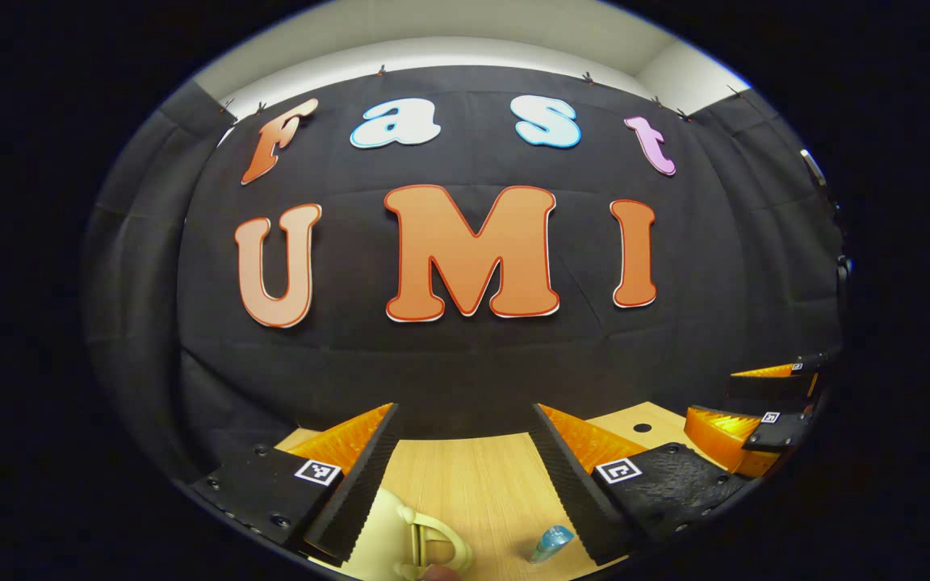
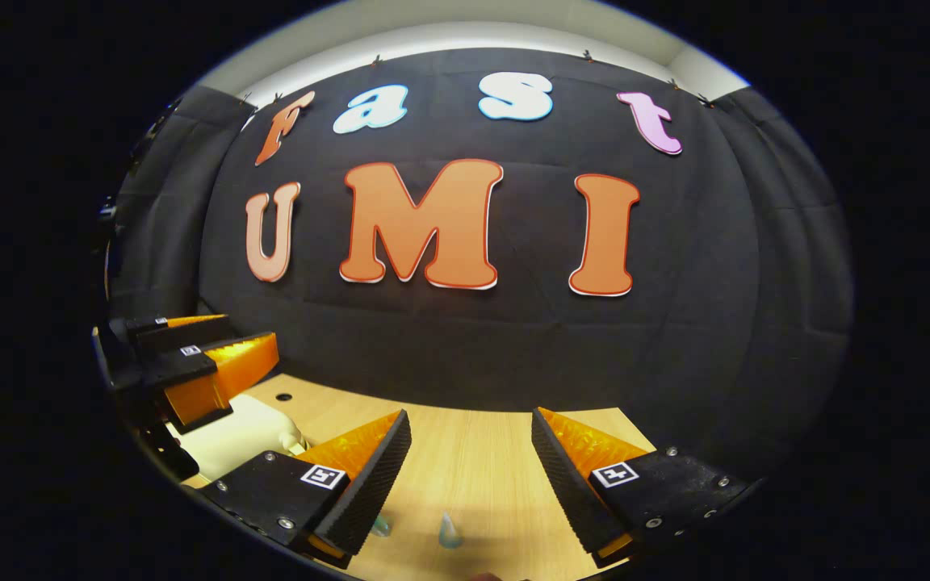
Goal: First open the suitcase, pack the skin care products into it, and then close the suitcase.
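Cream plastic suitcase point(image 1: 400, 537), small, with a moulded carrying handle point(image 1: 437, 549) facing up; it lies on the wooden table point(image 1: 473, 484) at the lower edge of the left gripper view, partly behind that gripper's left finger, and from what shows it appears not yet opened, though its seam and latch are out of sight. The same case appears at the lower left of the right gripper view as a pale rounded body point(image 2: 239, 440). Skin care products: one small translucent blue bottle point(image 1: 552, 543) on the table just beside the case, near the left gripper's right finger; the right gripper view shows a bluish tip point(image 2: 449, 532) and a second fragment point(image 2: 380, 526) low between the fingers, too cropped to identify. Left gripper point(image 1: 465, 476): fingers spread wide, holding nothing, raised above the table and pointing toward the wall. Right gripper point(image 2: 469, 476): likewise spread and empty, level with its partner, which appears at the left of its view point(image 2: 215, 367). Step in hand, by judgement: opening the case. Recommended handling: tilt both grippers down until the lid edge comes into sight; steady the base with one, since so light a shell will likely slide; lift the lid with the other at its front edge, not by the handle; keep clear of the blue bottle, which would tip easily.
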A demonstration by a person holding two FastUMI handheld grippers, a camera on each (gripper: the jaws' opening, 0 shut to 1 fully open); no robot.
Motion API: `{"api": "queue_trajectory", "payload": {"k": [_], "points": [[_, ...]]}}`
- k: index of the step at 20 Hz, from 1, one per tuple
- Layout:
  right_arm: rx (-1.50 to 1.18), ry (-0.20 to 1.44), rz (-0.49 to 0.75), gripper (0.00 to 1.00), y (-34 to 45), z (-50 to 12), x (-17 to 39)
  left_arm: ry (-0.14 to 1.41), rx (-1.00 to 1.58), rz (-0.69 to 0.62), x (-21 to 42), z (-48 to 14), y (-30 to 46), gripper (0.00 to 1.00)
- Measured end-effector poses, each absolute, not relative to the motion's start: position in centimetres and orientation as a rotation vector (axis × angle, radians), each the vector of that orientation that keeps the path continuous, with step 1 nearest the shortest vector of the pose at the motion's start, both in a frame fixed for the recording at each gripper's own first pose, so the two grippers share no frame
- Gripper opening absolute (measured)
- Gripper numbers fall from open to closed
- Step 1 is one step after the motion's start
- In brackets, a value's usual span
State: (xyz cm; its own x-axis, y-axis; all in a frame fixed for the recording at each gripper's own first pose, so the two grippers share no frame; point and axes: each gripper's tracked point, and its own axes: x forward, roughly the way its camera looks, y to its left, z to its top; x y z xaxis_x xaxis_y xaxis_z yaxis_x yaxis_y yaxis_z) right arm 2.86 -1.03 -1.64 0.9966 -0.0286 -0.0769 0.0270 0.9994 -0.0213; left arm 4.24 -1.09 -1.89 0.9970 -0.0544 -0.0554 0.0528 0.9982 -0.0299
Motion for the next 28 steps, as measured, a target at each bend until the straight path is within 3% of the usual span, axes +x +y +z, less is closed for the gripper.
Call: {"api": "queue_trajectory", "payload": {"k": [3, 8, 14, 22, 28], "points": [[-0.013, 0.143, -0.027, 0.95, -1.1, -2.3, 3.4, 0.057, -0.025, -0.077, 5.9, -1.4, -0.9, 0.99], [0.06, 0.09, -0.06, 0.95, -1.7, -0.4, 4.8, 0.007, -0.007, -0.121, 7.2, 0.1, -2.2, 0.99], [0.015, 0.063, -0.095, 0.96, -3.1, -0.4, 4.0, 0.036, 0.026, -0.069, 6.2, -1.9, -0.1, 0.99], [-0.018, 0.051, -0.059, 0.92, -2.7, -0.7, 3.4, 0.197, 0.239, -0.039, 4.6, -9.0, 2.3, 0.99], [-0.03, 0.071, -0.04, 0.95, -2.7, -2.1, 3.0, 0.37, 0.402, -0.063, 3.7, -15.2, 2.7, 0.98]]}}
